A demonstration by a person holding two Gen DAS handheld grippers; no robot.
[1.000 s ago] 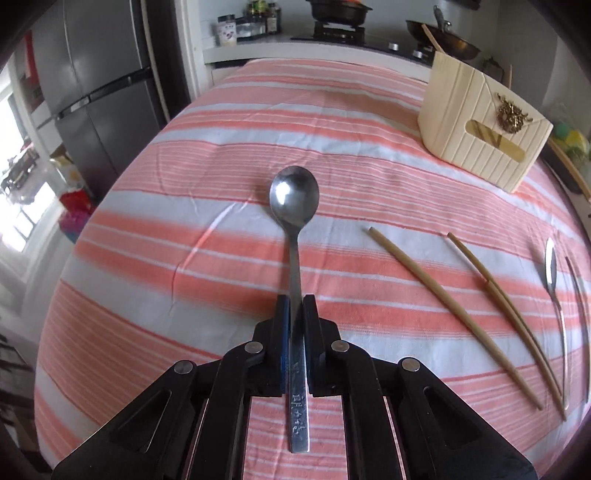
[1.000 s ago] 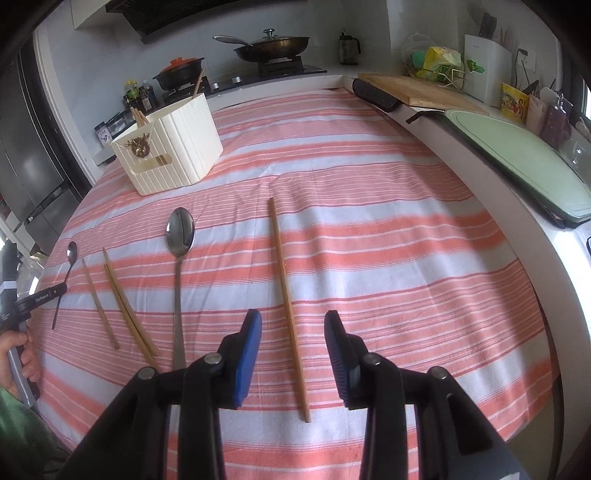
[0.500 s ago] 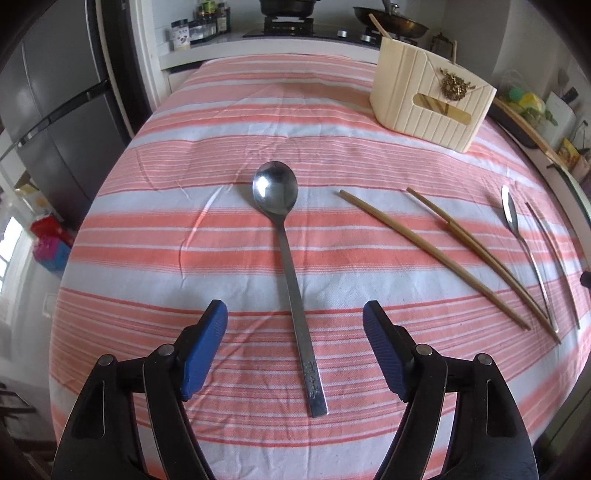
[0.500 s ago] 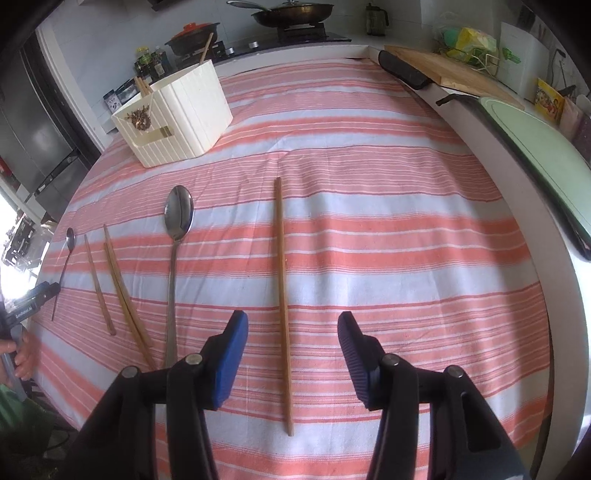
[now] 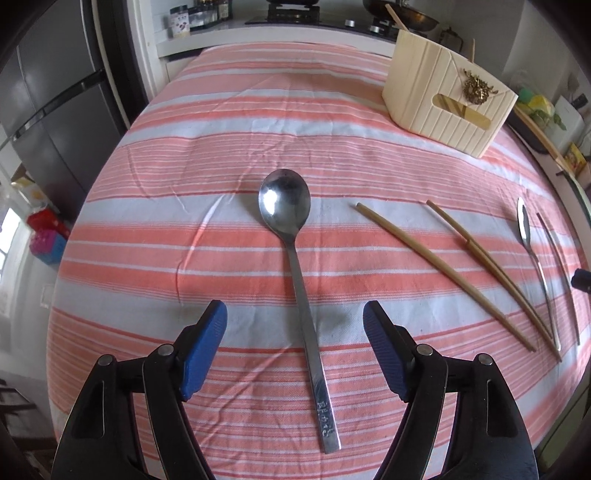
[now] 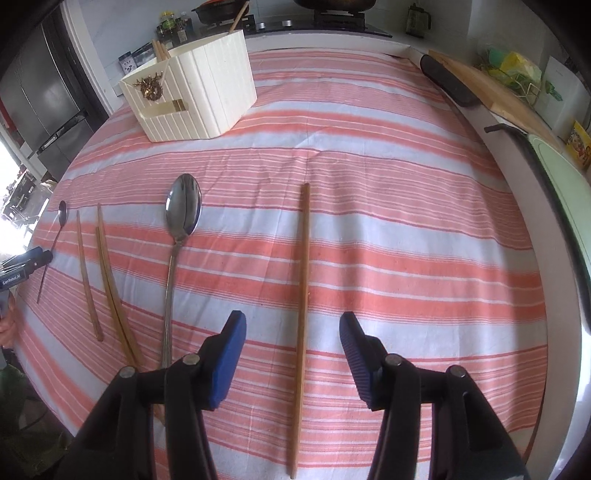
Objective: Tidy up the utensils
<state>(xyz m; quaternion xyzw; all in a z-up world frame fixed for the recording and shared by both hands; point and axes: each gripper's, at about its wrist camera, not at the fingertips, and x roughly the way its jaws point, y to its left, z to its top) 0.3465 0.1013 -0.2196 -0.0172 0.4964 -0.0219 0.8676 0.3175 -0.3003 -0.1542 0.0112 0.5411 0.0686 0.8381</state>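
Note:
A steel spoon (image 5: 299,280) lies on the striped cloth between the fingers of my open left gripper (image 5: 295,317), untouched. Wooden chopsticks (image 5: 443,269) lie to its right, then a second spoon (image 5: 532,251) near the right edge. My right gripper (image 6: 291,332) is open over a single wooden chopstick (image 6: 303,273). The second spoon (image 6: 177,251) lies left of that chopstick in the right wrist view, with more chopsticks (image 6: 110,277) and the small-looking first spoon (image 6: 55,240) further left. A cream utensil holder (image 5: 447,99) stands at the back; it shows too in the right wrist view (image 6: 195,96).
A fridge (image 5: 55,103) stands to the left of the table. A stove with pans (image 6: 332,14) is behind it. A cutting board (image 6: 491,88) and a green tray (image 6: 565,177) sit on the counter at the right. The left gripper's tip (image 6: 26,262) shows at the left edge.
My left gripper let go of the steel spoon, opened wide and pulled back. My right gripper opened wider and moved to straddle the single chopstick.

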